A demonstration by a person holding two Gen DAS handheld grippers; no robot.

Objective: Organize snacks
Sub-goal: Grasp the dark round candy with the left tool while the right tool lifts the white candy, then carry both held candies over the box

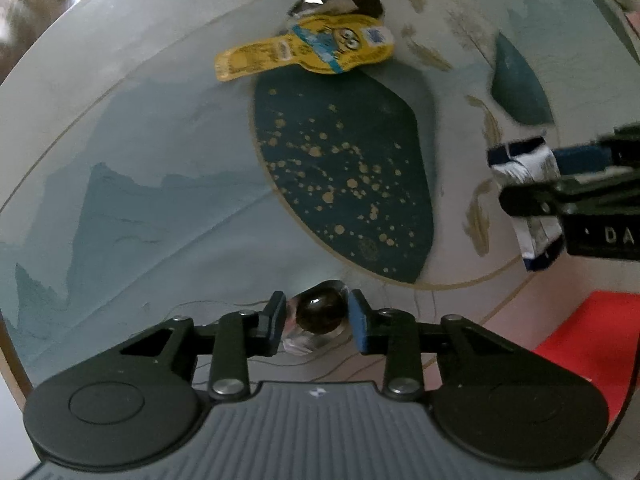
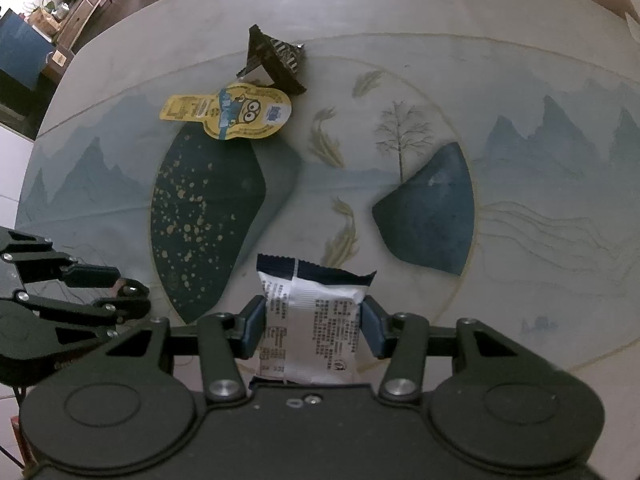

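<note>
Across the middle of the round tabletop (image 2: pixel 520 80), with its painted mountains and gold-speckled dark panel, three loose snacks are lying or being gathered. Toward the far edge, a dark wrapper (image 2: pixel 276 64) is standing folded like a tent, and a yellow cartoon pouch (image 2: pixel 228 114) is lying flat just in front of it, touching or slightly overlapping it; both are waiting, untouched.

Nearer the front edge, the right gripper (image 2: pixel 312 322) is pinching a white and navy packet (image 2: pixel 316 312) by its two sides, pads pressing into the wrapper so it is standing out along the fingers. That grip looks meant for carrying it, probably toward the red thing (image 1: pixel 592 344) at the near right edge of the left wrist view, though what that is cannot be told.

At the near left edge, the left gripper (image 1: pixel 317 322) is pointing straight down over a small dark candy in clear wrap (image 1: pixel 318 314). Its jaws are standing close on either side of the sweet, narrowly spread; the left pad seems to be meeting the crinkled wrap, but a firm pinch cannot be confirmed.
</note>
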